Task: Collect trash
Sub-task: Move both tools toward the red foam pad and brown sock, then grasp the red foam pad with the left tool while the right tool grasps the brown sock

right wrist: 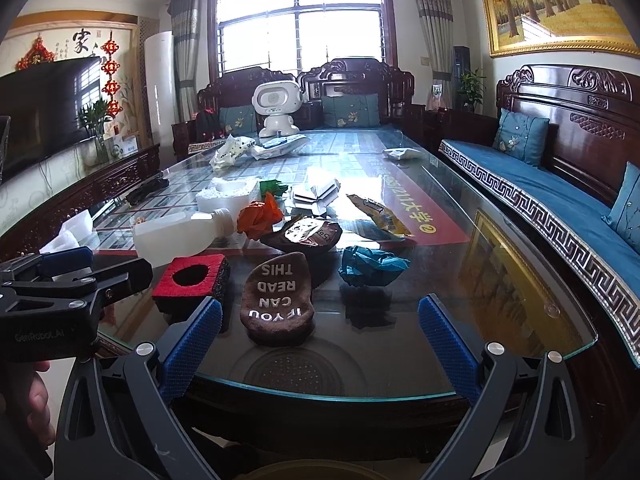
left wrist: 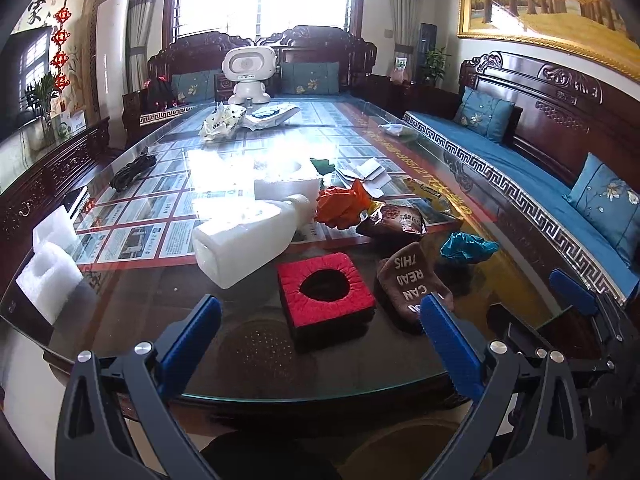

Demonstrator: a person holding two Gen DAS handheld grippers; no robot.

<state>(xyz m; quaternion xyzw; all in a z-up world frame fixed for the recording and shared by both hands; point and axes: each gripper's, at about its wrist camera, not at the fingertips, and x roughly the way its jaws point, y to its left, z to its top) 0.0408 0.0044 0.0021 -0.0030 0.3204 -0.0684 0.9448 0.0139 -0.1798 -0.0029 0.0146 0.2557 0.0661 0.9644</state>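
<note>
Both grippers hang at the near edge of the long glass-topped dark wood table [right wrist: 520, 280], nothing held. Left gripper [left wrist: 320, 344]: blue-padded fingers [left wrist: 192, 336] spread wide, empty, tips over the near glass edge; the red-and-black square foam block with a round hole [left wrist: 326, 292] lies on the glass between and just ahead of them, apart from both pads. The brown sock with white "IF YOU CAN READ THIS" lettering [left wrist: 412, 284] sits just beyond its right finger; from this angle cannot tell if they touch. White plastic bottle lying on its side [left wrist: 248, 236] is ahead-left of the block, near its far corner. Right gripper [right wrist: 320, 340]: fingers also spread wide, empty; the same sock [right wrist: 276, 300] lies between them, nearer the left pad, not touching either. Crumpled teal paper ball [right wrist: 372, 266] is just beyond, ahead-right of the sock, apart from it. Behind these: crumpled orange paper [right wrist: 260, 216] beside the bottle neck, dark brown snack wrapper [right wrist: 308, 236] between orange paper and sock, yellow snack wrapper [right wrist: 380, 214] further right, folded white paper scraps [right wrist: 316, 194] and white foam block [right wrist: 226, 194] further back. All the trash is on the glass, well ahead of the fingertips apart from sock and red block. A white toy robot [right wrist: 278, 108] stands at the far end. The left gripper's body shows at the left of the right wrist view, a person's fingers [right wrist: 38, 396] below it
</note>
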